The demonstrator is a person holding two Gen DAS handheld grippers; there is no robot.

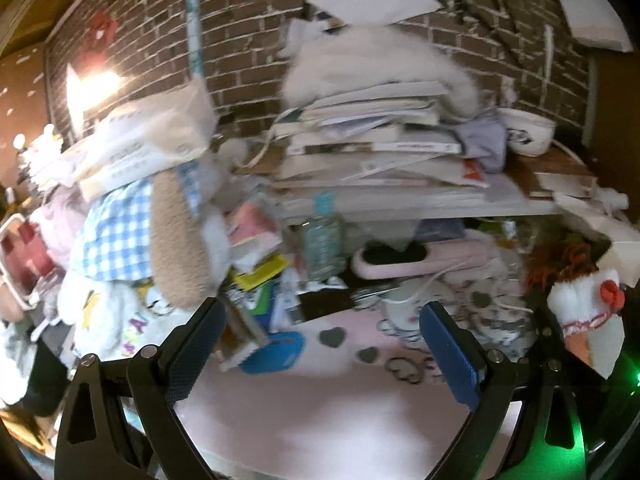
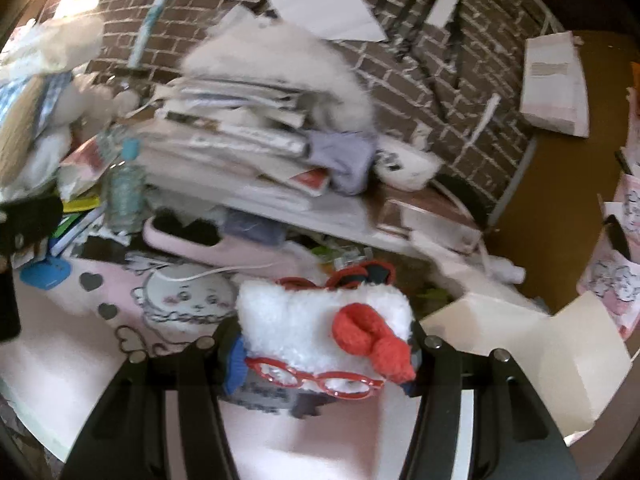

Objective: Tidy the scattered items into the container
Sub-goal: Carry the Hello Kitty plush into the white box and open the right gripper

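My right gripper is shut on a white plush toy with a red bow and red glasses, held just above the pink cartoon-print mat. The same plush shows at the right edge of the left wrist view. To its right stands an open white cardboard box with its flaps up. My left gripper hangs open over the mat with nothing between its blue pads. Scattered ahead are a pink slipper, a plastic water bottle and a flat blue item.
A low shelf along the brick wall carries a tall stack of books and papers, a fluffy white thing, a grey cloth and a white bowl. A large plush in blue gingham crowds the left. Pink printed bags stand far right.
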